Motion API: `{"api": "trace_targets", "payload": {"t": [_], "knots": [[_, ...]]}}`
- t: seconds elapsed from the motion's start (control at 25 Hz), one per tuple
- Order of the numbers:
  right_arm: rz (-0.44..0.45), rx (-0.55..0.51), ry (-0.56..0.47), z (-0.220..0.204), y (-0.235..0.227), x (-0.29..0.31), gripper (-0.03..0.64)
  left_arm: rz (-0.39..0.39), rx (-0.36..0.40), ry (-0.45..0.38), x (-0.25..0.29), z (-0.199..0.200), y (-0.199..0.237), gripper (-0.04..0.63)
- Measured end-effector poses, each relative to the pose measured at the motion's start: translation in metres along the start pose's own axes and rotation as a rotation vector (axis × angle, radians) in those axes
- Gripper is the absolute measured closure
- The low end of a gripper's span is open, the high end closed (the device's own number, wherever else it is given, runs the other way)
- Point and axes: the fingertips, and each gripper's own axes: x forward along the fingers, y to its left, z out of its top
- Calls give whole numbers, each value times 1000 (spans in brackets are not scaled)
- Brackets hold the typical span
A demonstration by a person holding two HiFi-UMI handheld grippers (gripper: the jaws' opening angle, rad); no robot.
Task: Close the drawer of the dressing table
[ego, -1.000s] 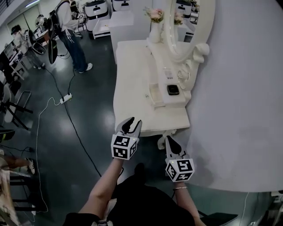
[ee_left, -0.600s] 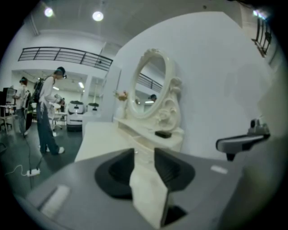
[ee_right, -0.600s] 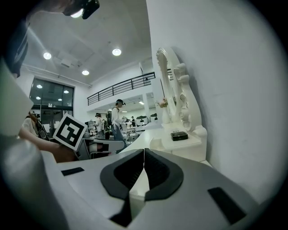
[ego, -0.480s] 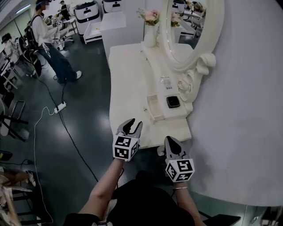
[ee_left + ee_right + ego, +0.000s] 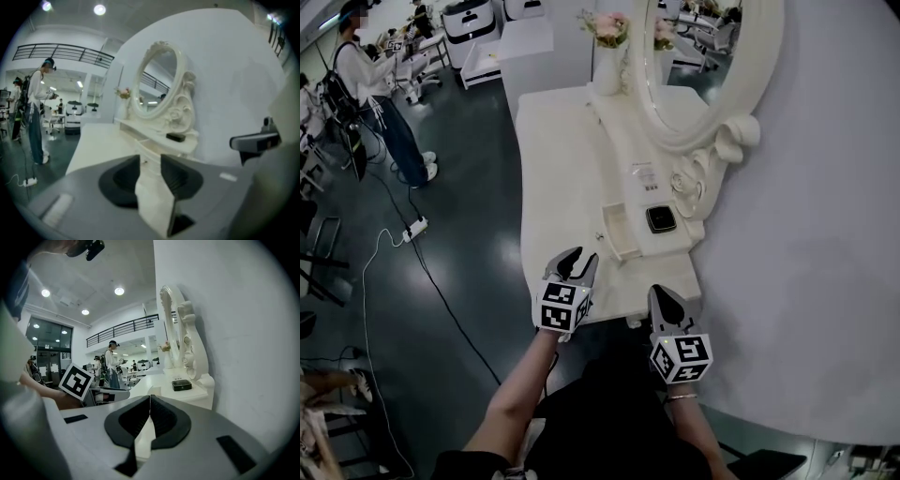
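Observation:
The white dressing table (image 5: 558, 169) stands against the wall under an oval mirror (image 5: 694, 56). Its small drawer (image 5: 617, 232) juts out to the left from the raised shelf, with a knob on its front. A black box (image 5: 662, 219) lies on the shelf above it. My left gripper (image 5: 572, 264) hangs open over the table's near edge, below and to the left of the drawer, with nothing between its jaws. My right gripper (image 5: 661, 302) is shut and empty, just off the table's near corner. In the right gripper view the right gripper (image 5: 150, 397) has its tips touching.
A vase of flowers (image 5: 607, 47) stands at the table's far end. The grey wall (image 5: 806, 234) runs close along the right. On the dark floor to the left lie a power strip (image 5: 414, 228) and cables. A person (image 5: 366, 84) stands at the far left.
The table has drawn nearer and lower in the head view. Both grippers now sit at its near edge. The person at the far left has shifted further left.

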Motion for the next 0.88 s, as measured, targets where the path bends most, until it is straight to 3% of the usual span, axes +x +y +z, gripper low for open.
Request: {"api": "trace_targets", "payload": {"t": [0.88], "knots": [[13, 11, 13, 9, -32, 45, 612, 6, 36, 124, 63, -25, 16, 469]]}}
